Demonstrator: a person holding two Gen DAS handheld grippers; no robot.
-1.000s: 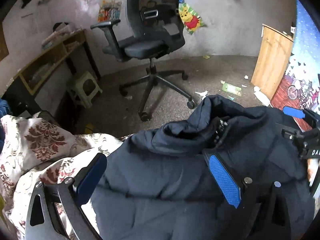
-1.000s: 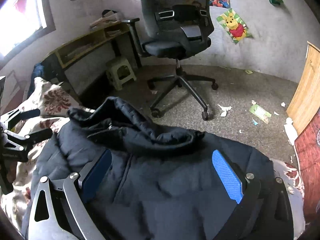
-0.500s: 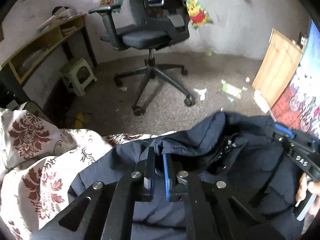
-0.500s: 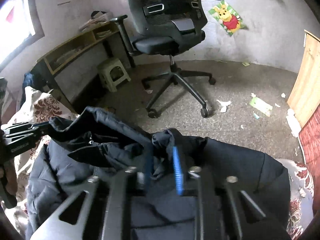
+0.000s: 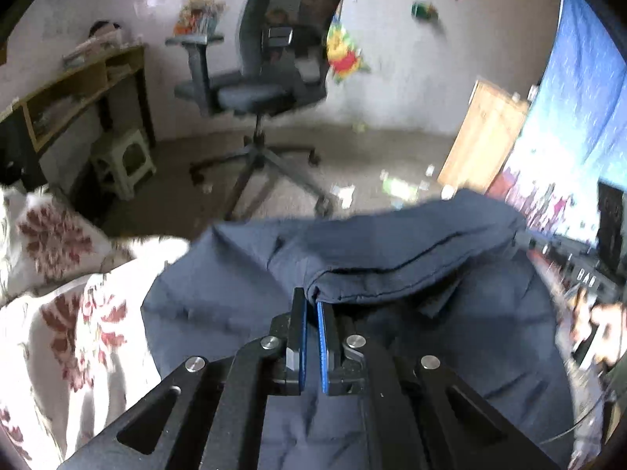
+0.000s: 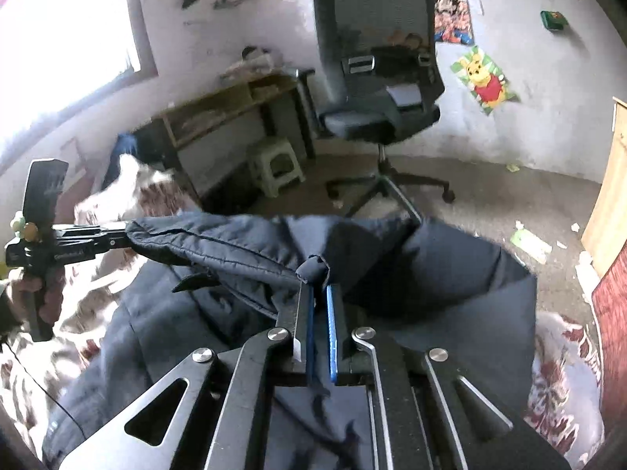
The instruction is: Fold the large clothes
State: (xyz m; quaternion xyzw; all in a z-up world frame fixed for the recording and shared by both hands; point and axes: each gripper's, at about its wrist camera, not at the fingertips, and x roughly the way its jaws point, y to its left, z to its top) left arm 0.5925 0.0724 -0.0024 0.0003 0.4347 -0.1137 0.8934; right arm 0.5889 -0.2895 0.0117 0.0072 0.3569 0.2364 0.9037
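Observation:
A dark navy padded jacket [image 5: 392, 258] lies on a bed with a white and red floral cover [image 5: 78, 313]. My left gripper [image 5: 310, 305] is shut on a fold of the jacket's upper edge and holds it raised. My right gripper [image 6: 319, 293] is shut on another bunch of the same edge [image 6: 313, 266]. The edge hangs stretched between the two grippers. In the right wrist view the left gripper [image 6: 117, 235] shows at the far left, clamped on the jacket [image 6: 450, 266]. The right hand shows blurred at the right of the left wrist view.
A black office chair [image 6: 376, 78] stands on the littered floor beyond the bed. A small stool [image 6: 278, 164] and a wooden desk [image 6: 219, 113] stand at the left wall. A wooden board [image 5: 482, 137] leans at the right.
A second ago both grippers were open over the jacket. They closed on its upper edge half a second ago and have since lifted it, pulling the edge taut between them.

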